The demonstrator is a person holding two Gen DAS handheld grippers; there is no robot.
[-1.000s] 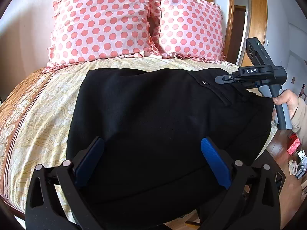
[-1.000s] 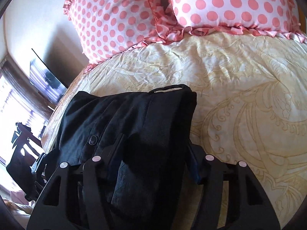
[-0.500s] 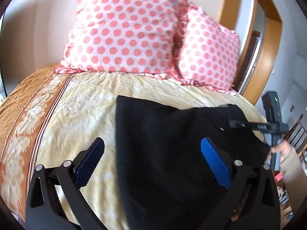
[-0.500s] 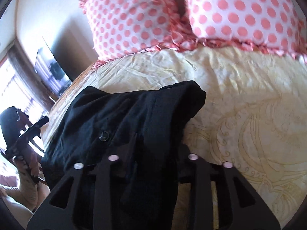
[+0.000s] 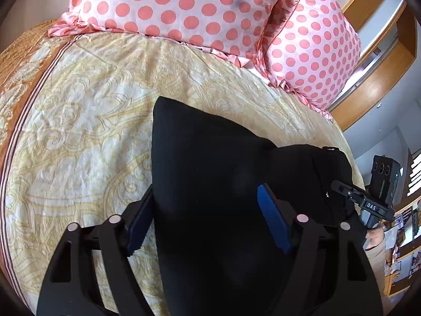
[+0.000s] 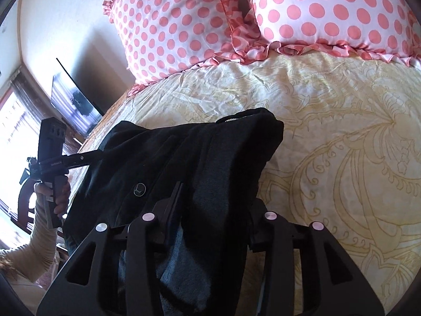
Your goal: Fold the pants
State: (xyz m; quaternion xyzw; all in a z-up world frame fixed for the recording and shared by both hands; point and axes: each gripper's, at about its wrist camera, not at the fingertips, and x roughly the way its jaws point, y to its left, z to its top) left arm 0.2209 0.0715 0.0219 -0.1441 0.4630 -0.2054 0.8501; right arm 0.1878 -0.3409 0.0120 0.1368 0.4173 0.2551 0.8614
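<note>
Black woven fabric, a single pair of folded pants, is seen lying on the cream and gold patterned bedspread, toward its near edge and well apart from the two pink polka-dot ruffled pillows propped at the head. The white letters "DAS" are read on the side of the right gripper, which reaches the garment's right end. The left gripper is held part-way closed, its blue pads flanking a raised fold of the cloth. The right gripper's fingers sit either side of bunched fabric; whether they clamp it cannot be told.
</note>
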